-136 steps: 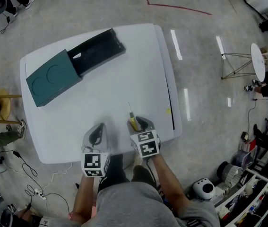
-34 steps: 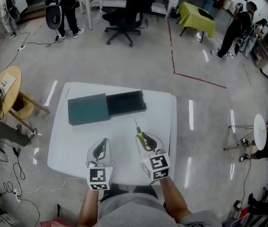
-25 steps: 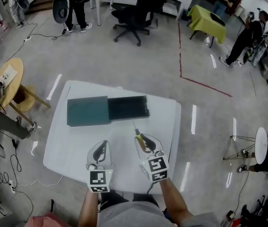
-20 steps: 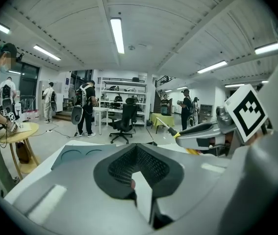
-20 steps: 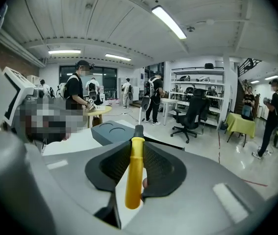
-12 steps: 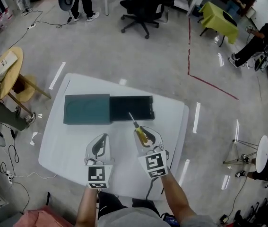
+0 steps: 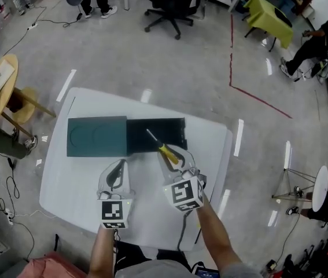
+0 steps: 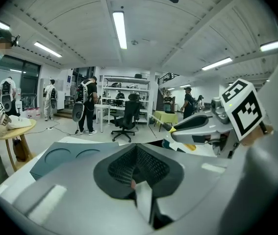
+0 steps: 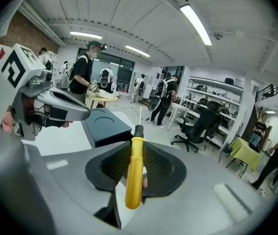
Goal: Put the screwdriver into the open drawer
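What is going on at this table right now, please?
A person holds a gripper in each hand above a white table. The right gripper grips a yellow-handled screwdriver, whose tip reaches over the open drawer of a teal box. The left gripper hangs beside it, jaws shut and empty. The screwdriver is not yet in the drawer.

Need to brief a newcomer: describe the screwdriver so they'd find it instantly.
On the white square table lies a dark teal box with its black drawer pulled out. Near that drawer, the right gripper clamps the screwdriver: the only yellow-handled thing, its thin shaft aimed at the drawer.
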